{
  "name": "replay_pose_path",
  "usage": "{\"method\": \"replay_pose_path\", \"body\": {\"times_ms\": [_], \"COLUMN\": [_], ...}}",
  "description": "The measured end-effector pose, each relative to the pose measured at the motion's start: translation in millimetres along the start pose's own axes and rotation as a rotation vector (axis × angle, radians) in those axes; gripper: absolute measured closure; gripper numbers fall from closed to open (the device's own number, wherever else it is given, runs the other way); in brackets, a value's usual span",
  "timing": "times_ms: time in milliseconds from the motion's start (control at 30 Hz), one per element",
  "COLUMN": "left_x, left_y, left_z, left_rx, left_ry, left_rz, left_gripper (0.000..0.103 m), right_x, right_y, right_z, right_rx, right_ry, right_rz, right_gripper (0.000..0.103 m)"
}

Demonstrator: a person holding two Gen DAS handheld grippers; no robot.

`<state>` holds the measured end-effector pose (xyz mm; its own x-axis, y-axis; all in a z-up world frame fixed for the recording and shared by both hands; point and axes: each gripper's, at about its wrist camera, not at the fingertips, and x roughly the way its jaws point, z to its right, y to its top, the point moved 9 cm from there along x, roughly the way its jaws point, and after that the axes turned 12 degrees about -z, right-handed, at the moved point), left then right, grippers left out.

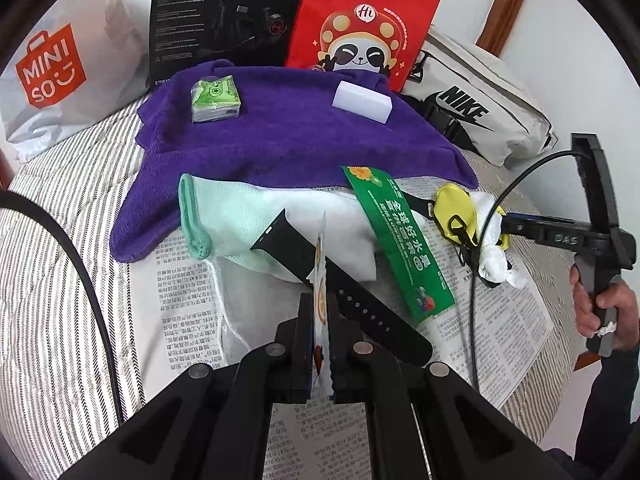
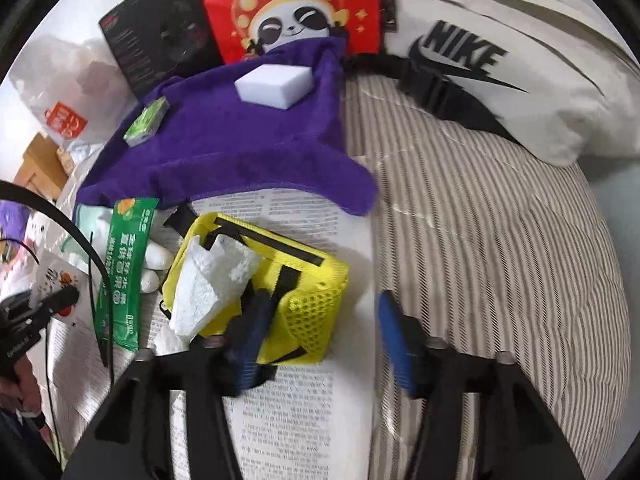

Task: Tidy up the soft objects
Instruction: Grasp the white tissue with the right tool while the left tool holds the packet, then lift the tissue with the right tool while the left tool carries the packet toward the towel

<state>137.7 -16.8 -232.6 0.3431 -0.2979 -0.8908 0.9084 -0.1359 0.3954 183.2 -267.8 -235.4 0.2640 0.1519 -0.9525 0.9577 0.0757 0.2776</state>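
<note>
Partway: tissue pack (image 1: 216,98) and sponge (image 1: 362,101) sat on purple towel (image 1: 280,148), left gripper (image 1: 320,344) clamped a sachet (image 1: 321,304), right gripper (image 2: 320,332) gaped beside yellow pouch (image 2: 280,264); glove (image 1: 240,224), watch strap (image 1: 340,288) left.

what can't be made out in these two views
- Left wrist view: the packet in the shut left gripper is edge-on, so its print is unreadable.
- Left wrist view: the watch strap passes behind that gripper.
- Right wrist view: the right gripper fingers are motion-blurred.
- Right wrist view: tissue covers the yellow pouch opening.
</note>
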Motion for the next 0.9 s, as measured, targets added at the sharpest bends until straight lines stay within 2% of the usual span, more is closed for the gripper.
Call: {"method": "replay_pose_path", "body": {"times_ms": [100,233,333,500,567,600,633,900], "left_x": [0.6,0.2,-0.2,-4.8,-6.4,-7.0,-7.1,-6.8], "left_y": [0.1,1.2,0.6,-1.6,-1.9,-1.8,-1.8,0.1], "left_z": [-0.5,-1.7,-3.3,-8.9,-10.4,-10.4,-10.0,-6.9], "left_rx": [-0.003,-0.011,-0.015,-0.024,-0.03,-0.031,-0.029,-0.027], "left_ry": [-0.002,-0.003,-0.001,0.004,0.0,-0.002,-0.002,-0.014], "left_rz": [-0.001,0.004,0.003,0.009,0.013,0.015,0.016,0.02], "left_gripper": [0.098,0.098,0.098,0.098,0.098,0.098,0.098,0.098], "right_x": [-15.7,-24.0,-17.5,0.7,7.8,11.2,13.2,-6.1], "right_y": [-7.9,-18.8,-25.4,-29.6,-29.3,-28.7,-29.1,-25.8], "right_z": [-4.4,-32.1,-58.5,-85.1,-87.5,-87.0,-85.3,-75.7], "right_rx": [-0.007,-0.067,-0.116,-0.171,-0.183,-0.182,-0.182,-0.183], "right_ry": [0.023,0.068,0.106,0.09,0.07,0.057,0.049,0.037], "right_rz": [0.022,0.025,0.002,-0.026,-0.026,-0.029,-0.04,0.006], "right_gripper": [0.041,0.041,0.04,0.041,0.051,0.078,0.081,0.082]}}
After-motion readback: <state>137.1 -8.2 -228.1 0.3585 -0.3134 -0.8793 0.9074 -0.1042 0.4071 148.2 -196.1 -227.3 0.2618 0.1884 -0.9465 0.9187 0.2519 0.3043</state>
